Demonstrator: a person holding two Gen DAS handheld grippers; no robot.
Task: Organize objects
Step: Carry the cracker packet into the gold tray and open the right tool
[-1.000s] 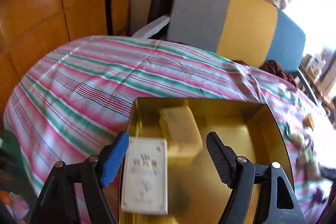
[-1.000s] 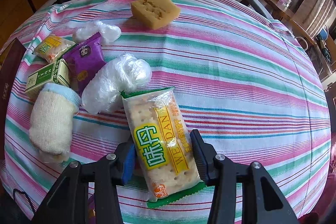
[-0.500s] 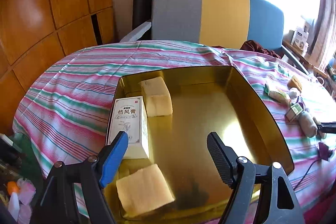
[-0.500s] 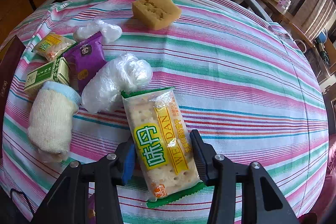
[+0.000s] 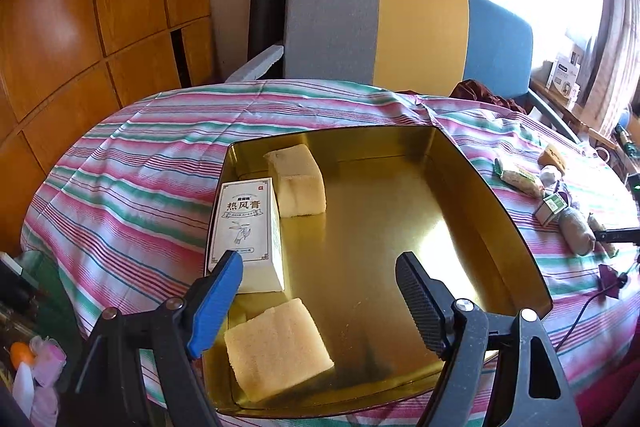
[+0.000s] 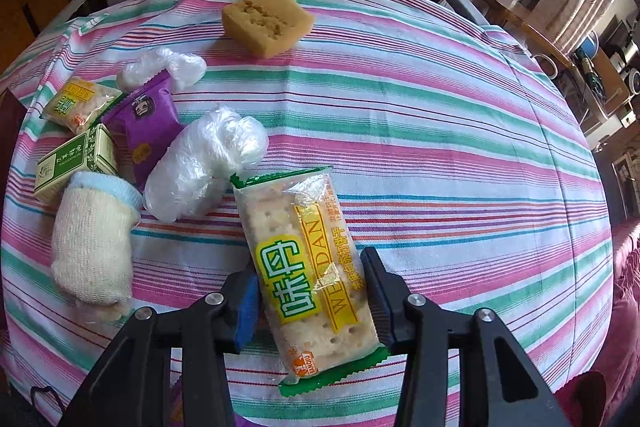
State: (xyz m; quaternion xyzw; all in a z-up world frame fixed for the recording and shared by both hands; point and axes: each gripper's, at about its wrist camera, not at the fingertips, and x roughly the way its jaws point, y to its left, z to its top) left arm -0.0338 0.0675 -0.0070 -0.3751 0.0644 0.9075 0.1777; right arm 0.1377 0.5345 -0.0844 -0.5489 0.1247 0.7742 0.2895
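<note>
Your right gripper (image 6: 310, 301) has its jaws closed on the long sides of the cracker packet (image 6: 310, 267), the blue pad on one edge and the black pad on the other, with the packet lying on the striped table (image 6: 440, 131). That packet is light, its film is slick and crinkly, and the crackers inside look brittle, so grip the flat stack mid-length with just enough squeeze to lift it, not the green crimped ends. Your left gripper (image 5: 320, 301) hangs with jaws wide apart and empty over the gold tin tray (image 5: 500, 211), which already holds a white box (image 5: 246, 227) and two yellow sponge blocks (image 5: 276, 347). Beside the packet lie a plastic-wrapped bundle (image 6: 204, 163), a rolled cream sock (image 6: 94, 247), a purple sachet (image 6: 144, 119) and a green box (image 6: 74, 159).
</note>
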